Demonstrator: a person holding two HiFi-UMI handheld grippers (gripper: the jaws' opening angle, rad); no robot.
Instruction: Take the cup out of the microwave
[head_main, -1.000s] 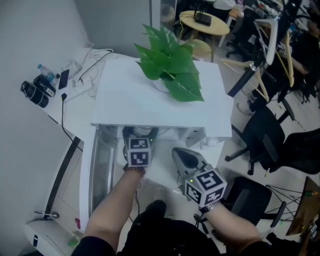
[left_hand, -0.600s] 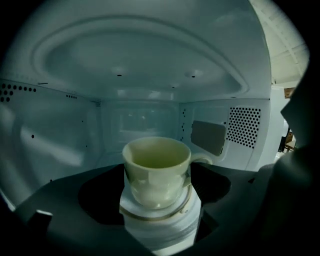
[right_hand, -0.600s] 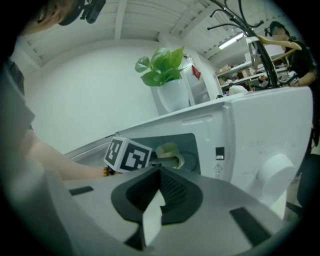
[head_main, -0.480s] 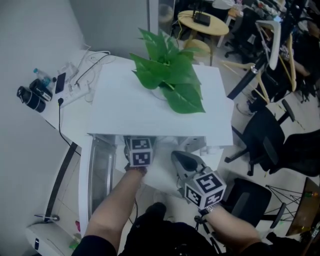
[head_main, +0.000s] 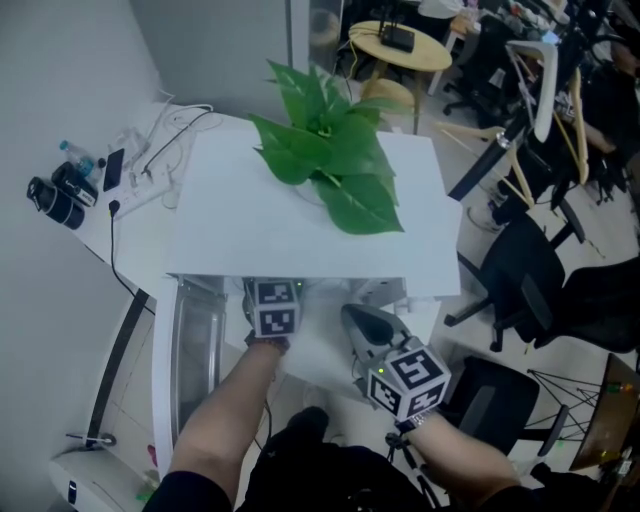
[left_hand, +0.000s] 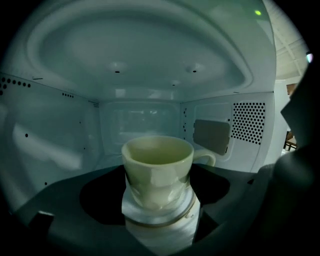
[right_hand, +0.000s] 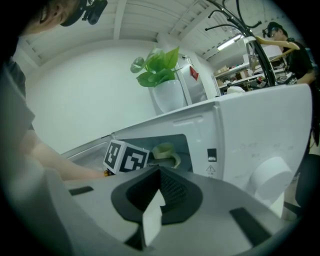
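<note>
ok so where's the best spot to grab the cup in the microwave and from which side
The lower body of the cup, straight in through the open front of the microwave. The wall is round and plain there, and the handle sticks out to the right rear, clear of that approach. The left tongs seem closed on that part.

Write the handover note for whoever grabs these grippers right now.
Left gripper: inside the microwave, jaws closed on the cup's lower body.
Right gripper: shut, empty, in front of the microwave.
Cup: upright in the cavity, handle pointing right in the left gripper view.
Done: door open, cup gripped.
Left to do: draw the cup out, probably keeping it level.
</note>
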